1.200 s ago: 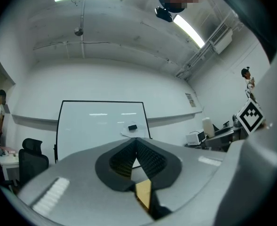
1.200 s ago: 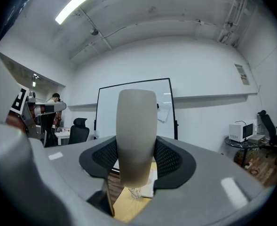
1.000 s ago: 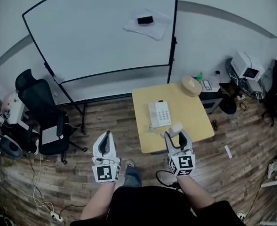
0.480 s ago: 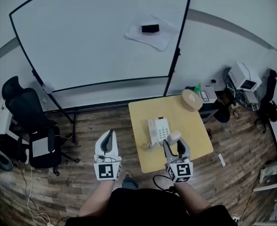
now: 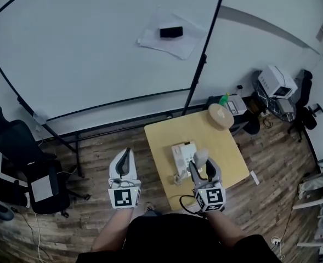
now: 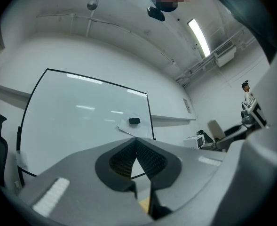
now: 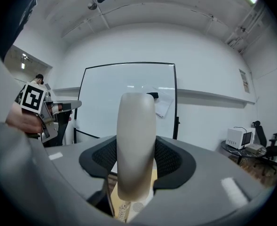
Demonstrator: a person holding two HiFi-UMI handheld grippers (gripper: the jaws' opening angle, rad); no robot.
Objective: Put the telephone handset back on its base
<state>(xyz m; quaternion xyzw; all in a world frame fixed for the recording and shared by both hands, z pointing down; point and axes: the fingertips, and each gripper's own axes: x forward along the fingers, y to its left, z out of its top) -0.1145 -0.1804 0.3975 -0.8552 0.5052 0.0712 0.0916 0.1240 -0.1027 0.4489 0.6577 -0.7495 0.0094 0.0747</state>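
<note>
Telephone base (image 5: 181, 154) partly behind handset (image 5: 200, 158)

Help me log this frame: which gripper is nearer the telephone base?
Right. The right gripper, shut on the handset, is over the table right beside the telephone base; the left gripper is off the table's left edge, above the floor.

Handset (image 7: 136, 126), seemingly snug, between tongs (image 7: 137, 160)

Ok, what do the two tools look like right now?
Both the left tool and right tool have white-grey shells, black ribbed pads, and a cube with black-and-white square markers at the rear. The person wears a dark top.
</note>
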